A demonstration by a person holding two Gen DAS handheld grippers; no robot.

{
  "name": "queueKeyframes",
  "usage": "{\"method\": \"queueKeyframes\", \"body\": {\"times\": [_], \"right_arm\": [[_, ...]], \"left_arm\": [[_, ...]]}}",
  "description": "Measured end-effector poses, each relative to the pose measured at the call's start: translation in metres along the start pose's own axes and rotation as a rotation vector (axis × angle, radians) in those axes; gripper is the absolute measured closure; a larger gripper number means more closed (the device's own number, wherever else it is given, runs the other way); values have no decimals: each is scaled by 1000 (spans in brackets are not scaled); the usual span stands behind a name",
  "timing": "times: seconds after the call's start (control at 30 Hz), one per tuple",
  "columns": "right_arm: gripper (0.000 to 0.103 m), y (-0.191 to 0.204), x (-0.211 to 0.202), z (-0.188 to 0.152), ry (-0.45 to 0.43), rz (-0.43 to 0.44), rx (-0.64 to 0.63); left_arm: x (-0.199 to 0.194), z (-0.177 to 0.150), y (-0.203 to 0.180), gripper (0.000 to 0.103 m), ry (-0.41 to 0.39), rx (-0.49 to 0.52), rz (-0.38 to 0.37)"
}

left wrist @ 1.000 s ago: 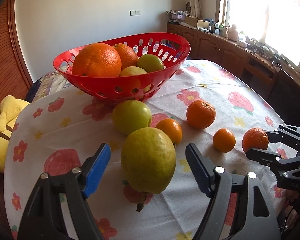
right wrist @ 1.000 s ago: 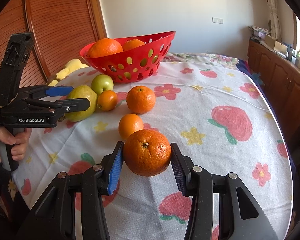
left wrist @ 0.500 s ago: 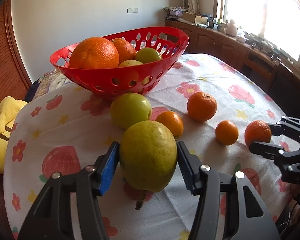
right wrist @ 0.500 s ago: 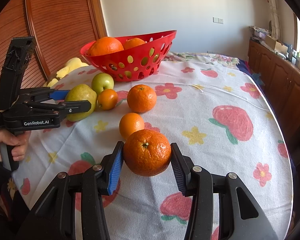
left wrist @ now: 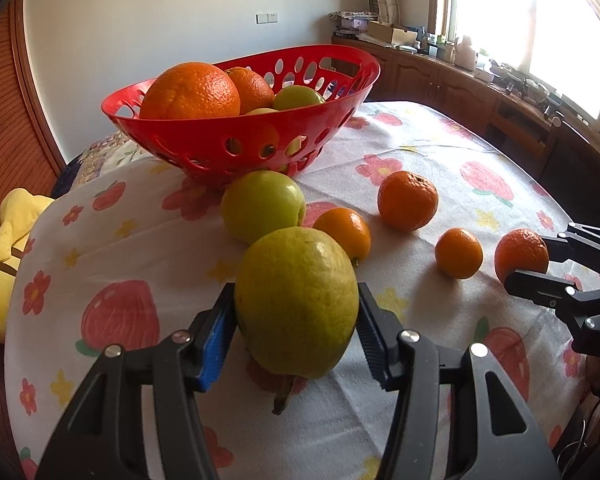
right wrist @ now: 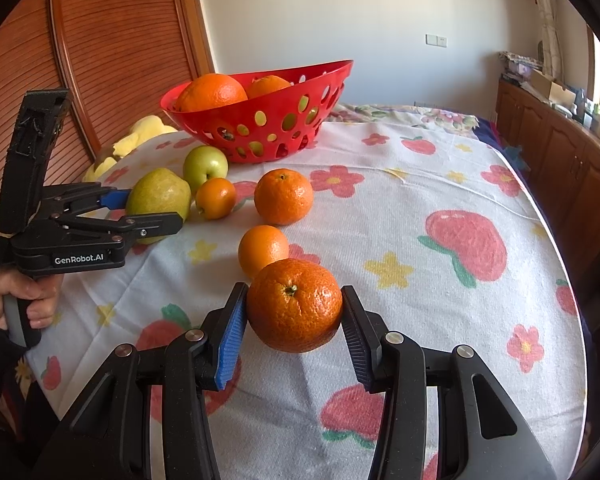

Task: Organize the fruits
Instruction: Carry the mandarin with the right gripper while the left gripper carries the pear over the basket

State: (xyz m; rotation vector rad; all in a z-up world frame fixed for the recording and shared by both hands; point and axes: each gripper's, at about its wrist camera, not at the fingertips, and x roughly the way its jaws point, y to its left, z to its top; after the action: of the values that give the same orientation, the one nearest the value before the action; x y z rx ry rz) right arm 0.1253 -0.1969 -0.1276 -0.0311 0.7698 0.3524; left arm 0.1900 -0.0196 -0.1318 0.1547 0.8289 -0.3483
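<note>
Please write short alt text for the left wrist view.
The left gripper clamps a yellow-green pear over a flowered tablecloth. Beyond lie a green apple, loose tangerines and a red basket of fruit.

oranges on cloth (right wrist: 283, 196): 4 | pear (left wrist: 297, 304): 1 | apple on cloth (left wrist: 263, 205): 1 | basket (left wrist: 204, 142): 1

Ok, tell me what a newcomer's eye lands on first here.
The red basket heaped with oranges at the far side of the flowered tablecloth. Nearer, the left claw pinches a yellow-green pear and the right claw an orange, with more fruit loose between them and the basket.
</note>
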Motion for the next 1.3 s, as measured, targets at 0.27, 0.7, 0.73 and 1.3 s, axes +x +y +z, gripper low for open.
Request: {"method": "queueKeyframes", "body": {"times": [0.27,0.7,0.73,1.3], "right_arm": [[57,1,0,0,1,2,-2],[57,0,1,0,7,10,1],[57,0,0,0,4,12,3],[57,-23,-27,80,-122,34,-75]], "left_arm": [[-16,-7,-5,48,-34,-8,-31],[-45,0,-12,48,-105,4,-41],[-48,4,-11,48,-114,7,-40],[-58,87,-2,48,-214,30,1]]}}
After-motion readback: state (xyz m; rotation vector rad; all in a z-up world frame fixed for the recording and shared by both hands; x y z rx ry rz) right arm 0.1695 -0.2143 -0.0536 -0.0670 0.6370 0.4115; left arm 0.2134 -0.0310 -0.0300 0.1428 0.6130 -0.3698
